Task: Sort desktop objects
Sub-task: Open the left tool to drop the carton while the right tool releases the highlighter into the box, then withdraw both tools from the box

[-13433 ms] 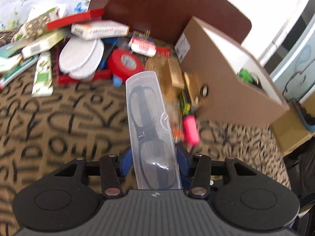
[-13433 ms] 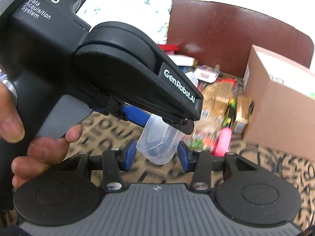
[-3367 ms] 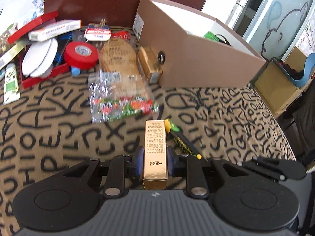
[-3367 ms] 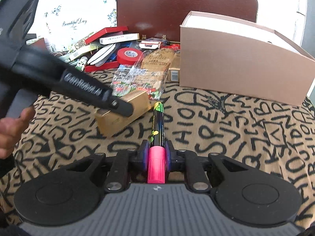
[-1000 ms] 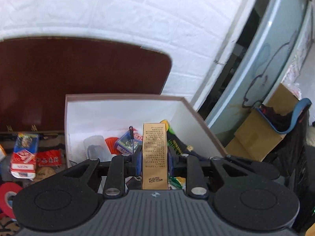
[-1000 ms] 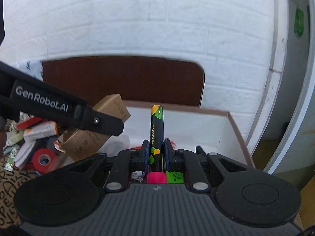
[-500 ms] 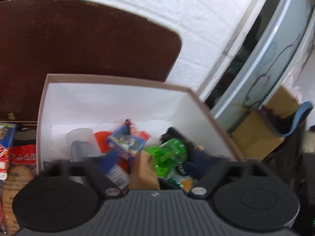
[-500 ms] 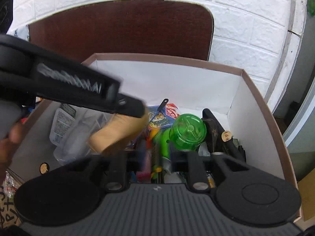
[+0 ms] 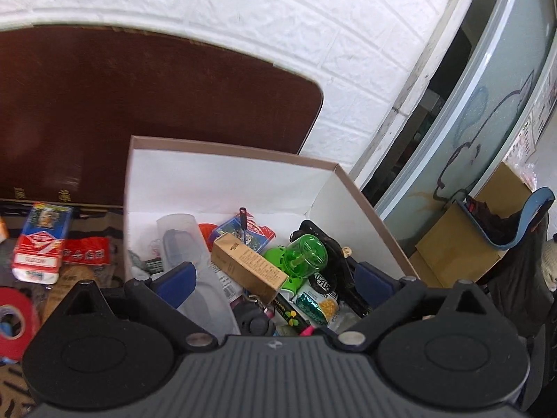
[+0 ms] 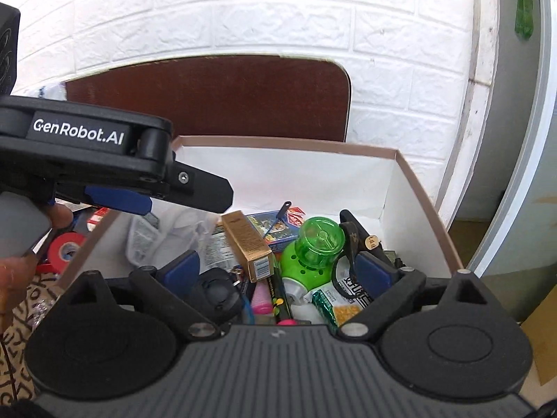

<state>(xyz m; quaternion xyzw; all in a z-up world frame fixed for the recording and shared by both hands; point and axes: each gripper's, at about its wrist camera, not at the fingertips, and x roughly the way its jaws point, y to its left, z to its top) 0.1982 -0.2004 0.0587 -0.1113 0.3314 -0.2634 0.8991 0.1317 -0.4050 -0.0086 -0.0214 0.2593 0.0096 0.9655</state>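
Both tools are now standing empty over the open cardboard box (image 9: pixel 334 170).

1. Left tool (image 9: pixel 275 280): the jaws are spread wide, having released the gold carton (image 9: pixel 249 266). One second ago the carton was clamped upright between them; it is now lying tilted on the pile inside the cardboard box, beside the green plastic jar (image 9: pixel 308 252).
2. Right tool (image 10: pixel 275 271): the jaws are likewise spread wide. The marker (image 10: pixel 278 301) it was gripping is now lying in the cardboard box below the gold carton, its pink cap toward the camera.

Judgement: two more objects are sorted. The red tape roll (image 9: pixel 14 317) and the red-and-white packet (image 9: pixel 40 244) are remaining on the tabletop at left.

Pose: both tools are pointing down into the box from above its near edge, the left one reaching across in the right wrist view.
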